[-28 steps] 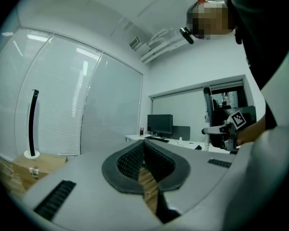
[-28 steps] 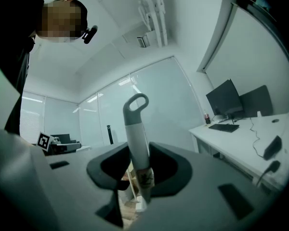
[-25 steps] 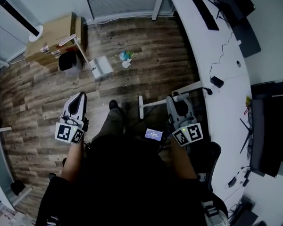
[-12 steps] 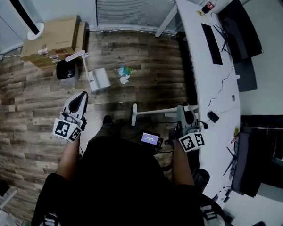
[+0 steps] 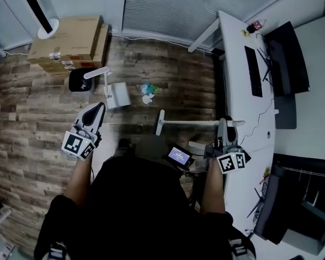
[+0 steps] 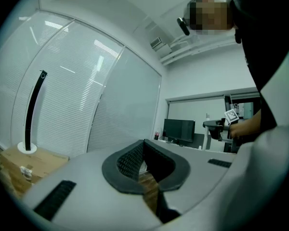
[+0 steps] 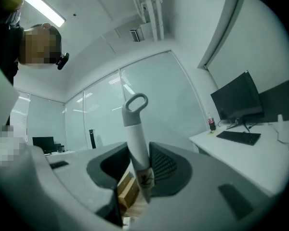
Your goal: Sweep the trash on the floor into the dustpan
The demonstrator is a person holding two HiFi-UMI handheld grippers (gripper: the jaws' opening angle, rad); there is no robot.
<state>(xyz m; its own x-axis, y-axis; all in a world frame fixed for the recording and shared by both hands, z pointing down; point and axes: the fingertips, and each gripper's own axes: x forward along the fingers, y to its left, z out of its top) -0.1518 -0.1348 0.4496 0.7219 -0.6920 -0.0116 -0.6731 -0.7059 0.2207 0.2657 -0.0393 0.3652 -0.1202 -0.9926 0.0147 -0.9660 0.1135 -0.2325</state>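
Observation:
In the head view the trash (image 5: pixel 148 91), a small heap of blue-green and white crumpled scraps, lies on the wood floor. Just left of it stands the white dustpan (image 5: pixel 118 95) with its upright handle. My right gripper (image 5: pixel 223 127) is shut on the white broom handle (image 7: pixel 136 143), whose loop end rises above the jaws. The broom (image 5: pixel 189 123) slants left to its head (image 5: pixel 160 122), below the trash. My left gripper (image 5: pixel 99 109) hangs left of the dustpan, shut and holding nothing. In the left gripper view its pads (image 6: pixel 130 160) meet at the tips.
A black bin (image 5: pixel 80 81) and a cardboard box (image 5: pixel 70 36) stand behind the dustpan at the left. A long white desk (image 5: pixel 239 75) with a keyboard (image 5: pixel 253 71) and a monitor (image 5: pixel 284 50) runs along the right. A black tower fan (image 5: pixel 35 7) stands in the far left corner.
In the head view my right gripper has shifted right, towards the desk, still holding the broom. The left gripper has kept its place in the picture. Dustpan and trash lie unmoved on the floor.

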